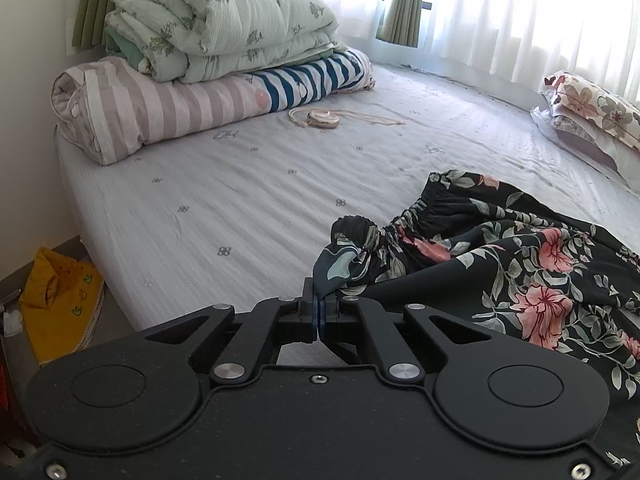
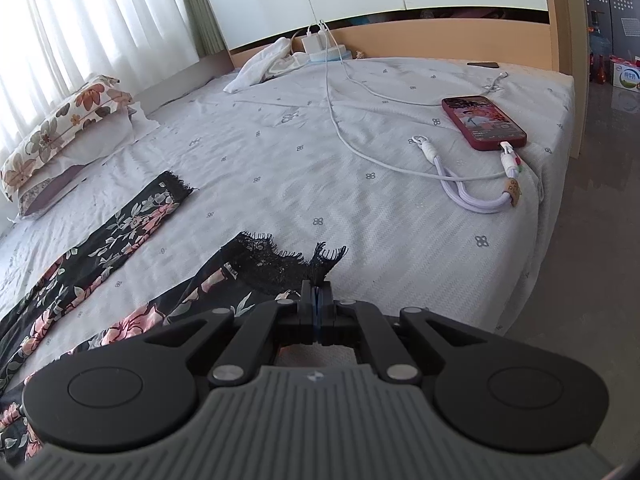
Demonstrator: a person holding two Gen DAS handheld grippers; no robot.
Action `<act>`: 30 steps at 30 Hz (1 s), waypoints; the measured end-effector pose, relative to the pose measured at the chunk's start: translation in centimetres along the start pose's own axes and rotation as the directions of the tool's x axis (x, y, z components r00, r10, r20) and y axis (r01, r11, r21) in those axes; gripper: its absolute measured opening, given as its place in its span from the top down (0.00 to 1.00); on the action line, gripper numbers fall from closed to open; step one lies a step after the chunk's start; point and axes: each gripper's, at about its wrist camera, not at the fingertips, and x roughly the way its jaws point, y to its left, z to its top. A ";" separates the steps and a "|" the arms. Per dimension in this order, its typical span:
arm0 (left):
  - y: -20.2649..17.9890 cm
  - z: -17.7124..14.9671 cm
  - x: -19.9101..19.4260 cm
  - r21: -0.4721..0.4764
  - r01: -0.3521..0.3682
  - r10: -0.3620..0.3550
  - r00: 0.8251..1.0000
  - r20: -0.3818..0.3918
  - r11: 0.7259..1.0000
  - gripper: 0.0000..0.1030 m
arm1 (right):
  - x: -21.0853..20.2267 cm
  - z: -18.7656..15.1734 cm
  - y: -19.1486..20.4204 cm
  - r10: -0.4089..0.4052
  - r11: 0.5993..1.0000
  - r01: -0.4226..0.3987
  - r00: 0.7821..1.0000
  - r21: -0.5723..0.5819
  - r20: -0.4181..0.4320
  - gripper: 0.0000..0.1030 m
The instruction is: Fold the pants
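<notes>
Left gripper (image 1: 319,300): clamped on a bunched corner of the waistband (image 1: 404,224) of the pants (image 1: 520,272), near edge of the bed (image 1: 240,184).
Right gripper (image 2: 316,292): clamped on the black lace hem (image 2: 280,260) of the nearer leg.
Pants: black, pink-and-green floral; spread lengthwise on the bed, waist at left, legs at right; farther leg (image 2: 132,220) splayed apart from the nearer one.
Step judged in hand: both ends of the near side pinched for the first lengthwise fold.
Next move judged to call for: carrying both held points away together, laying near leg over far leg, hems and waistband matched.
Beyond: phone (image 2: 484,122) on charging cable (image 2: 340,132) at far right; floral pillow (image 2: 60,128); stacked quilts (image 1: 216,20) at far left.
Writing: box (image 2: 626,74) on the floor printed, too small to read; phone screen unreadable.
</notes>
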 end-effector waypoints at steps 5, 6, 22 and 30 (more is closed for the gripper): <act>-0.1 0.1 -0.8 0.025 0.000 -0.001 1.000 0.016 1.000 0.98 | -0.9 0.0 -0.6 -0.002 1.000 0.002 1.000 -0.002 0.011 0.98; -0.1 0.1 -0.9 0.033 0.001 -0.002 1.000 0.019 0.999 0.98 | -1.1 0.1 -0.7 -0.003 1.000 0.003 1.000 -0.002 0.011 0.98; 1.5 -2.4 1.7 0.027 -0.055 0.057 0.996 -0.071 0.998 0.97 | 0.9 -2.6 -3.4 -0.044 0.998 0.048 0.996 0.044 -0.082 0.98; 1.1 -3.6 3.3 0.046 -0.091 0.095 0.991 -0.097 0.995 0.97 | 1.6 -3.2 -3.0 -0.071 0.997 0.071 0.994 -0.001 -0.088 0.98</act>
